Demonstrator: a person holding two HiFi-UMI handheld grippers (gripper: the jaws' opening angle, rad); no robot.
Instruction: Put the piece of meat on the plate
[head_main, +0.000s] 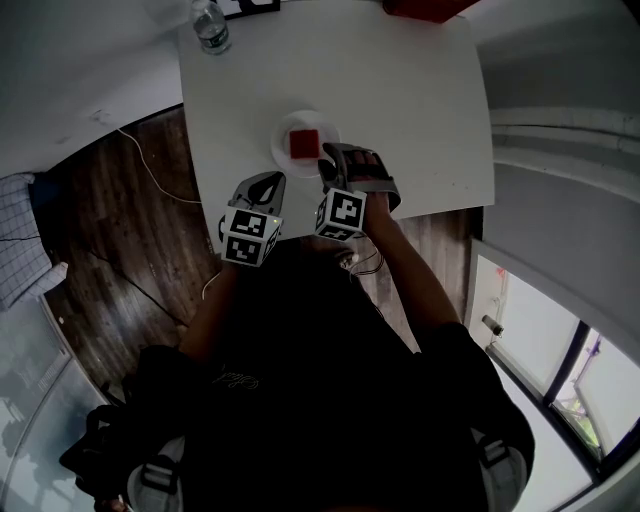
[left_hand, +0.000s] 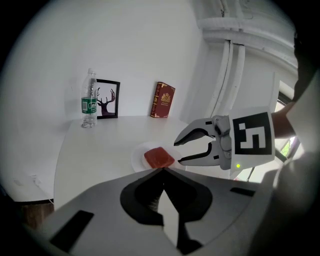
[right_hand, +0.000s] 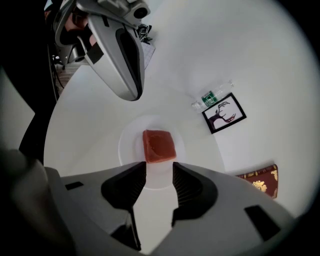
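Since the piece of meat (right_hand: 159, 146) already lies on the plate (right_hand: 130, 145) on the counter (head_main: 400, 100), task looks done: right tongs (right_hand: 159, 167) open, empty, just short of it; left tongs (left_hand: 162, 171) closed on nothing.

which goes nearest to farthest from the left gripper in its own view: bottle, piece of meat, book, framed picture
1. piece of meat, on the plate just ahead of the jaws.
2. water bottle, far left of the table.
3. framed picture, just behind the bottle, and book, back centre by the wall: too close to call.
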